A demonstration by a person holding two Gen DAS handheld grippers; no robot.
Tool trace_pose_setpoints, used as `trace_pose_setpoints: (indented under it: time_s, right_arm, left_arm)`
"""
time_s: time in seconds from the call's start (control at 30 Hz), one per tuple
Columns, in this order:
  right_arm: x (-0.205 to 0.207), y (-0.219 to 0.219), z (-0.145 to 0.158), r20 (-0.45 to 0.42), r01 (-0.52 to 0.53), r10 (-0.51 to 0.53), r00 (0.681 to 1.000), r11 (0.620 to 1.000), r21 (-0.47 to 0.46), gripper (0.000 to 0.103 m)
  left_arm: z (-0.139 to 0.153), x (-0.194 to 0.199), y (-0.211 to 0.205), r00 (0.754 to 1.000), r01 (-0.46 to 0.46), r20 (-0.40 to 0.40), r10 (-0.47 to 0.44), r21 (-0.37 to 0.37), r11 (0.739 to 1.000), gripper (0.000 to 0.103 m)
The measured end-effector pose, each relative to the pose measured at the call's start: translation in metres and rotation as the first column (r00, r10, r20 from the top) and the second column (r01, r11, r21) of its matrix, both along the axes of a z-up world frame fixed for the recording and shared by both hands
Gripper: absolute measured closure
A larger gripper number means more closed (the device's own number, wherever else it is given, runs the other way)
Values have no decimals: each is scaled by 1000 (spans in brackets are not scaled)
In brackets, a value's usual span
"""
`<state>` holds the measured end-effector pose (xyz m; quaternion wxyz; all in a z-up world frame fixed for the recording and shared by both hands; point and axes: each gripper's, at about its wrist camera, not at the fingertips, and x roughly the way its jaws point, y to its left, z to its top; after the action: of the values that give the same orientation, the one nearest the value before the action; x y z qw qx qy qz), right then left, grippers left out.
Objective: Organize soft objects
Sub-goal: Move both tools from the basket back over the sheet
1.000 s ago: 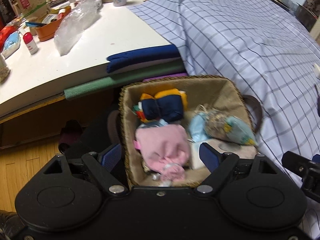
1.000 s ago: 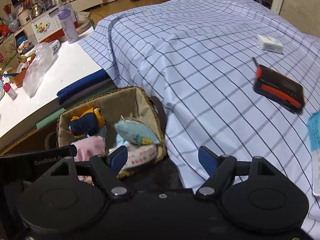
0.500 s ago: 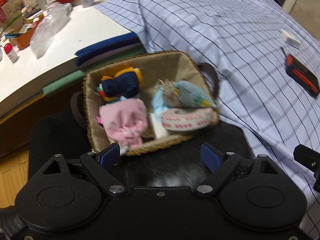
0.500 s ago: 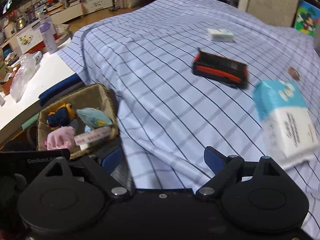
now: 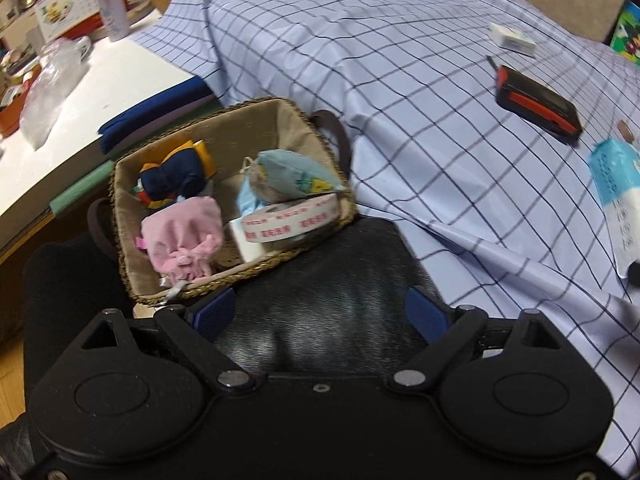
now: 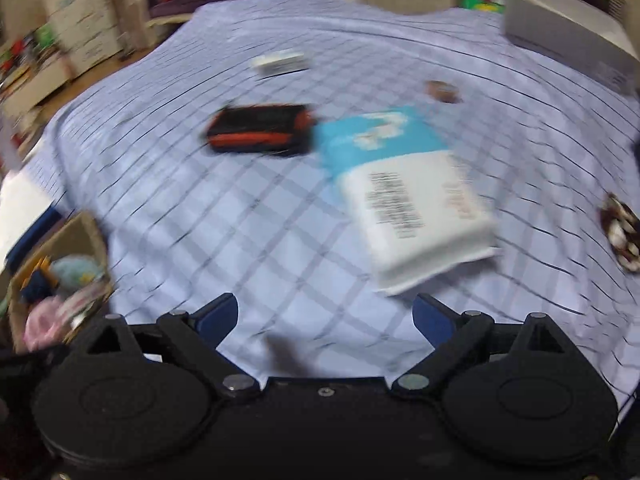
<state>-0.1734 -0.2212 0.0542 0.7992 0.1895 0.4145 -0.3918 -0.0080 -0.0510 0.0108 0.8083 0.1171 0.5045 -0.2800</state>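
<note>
A woven basket sits on a black seat and holds a pink cloth, a navy and yellow bundle, a light blue pouch and a tape roll. My left gripper hovers just in front of the basket, its jaws opening with nothing between them. A blue and white tissue pack lies on the checked sheet ahead of my right gripper, whose jaws are opening and empty. A dark patterned scrunchie lies at the right edge. The right wrist view is blurred.
A black and orange case and a small white box lie on the sheet. A small brown round thing sits behind the pack. A white table with bottles and clutter stands left of the basket, folded cloths at its edge.
Both grippers have swung right, away from the basket, and their jaws stand wider. The basket slid left in both views. The tissue pack now lies ahead of the right gripper.
</note>
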Motion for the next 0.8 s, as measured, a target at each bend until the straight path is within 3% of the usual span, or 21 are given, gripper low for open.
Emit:
trace_pose_setpoints:
  time_s: [0.23,0.47,0.63,0.8]
  right_arm:
    - [-50,-51,5,19,215,-214,977,976,-24,7]
    - [-98,-99,1,70,392,-394,916,919,40,7]
    - [-110,-125,-1,99,452,-457,884,889,73,7]
    - [-99,-141,-3,117,449,-459,881,888,101,7]
  left_arm:
    - [2,-15,-21,998,68,9,-68,10,998,14]
    - [-1,-29,-56,986,167,1,-167,39,985,14]
    - [0,-31,-81,977,215,0,-215,47,976,14]
    - [0,-30,-99,969,245,14,-246,53,968,14]
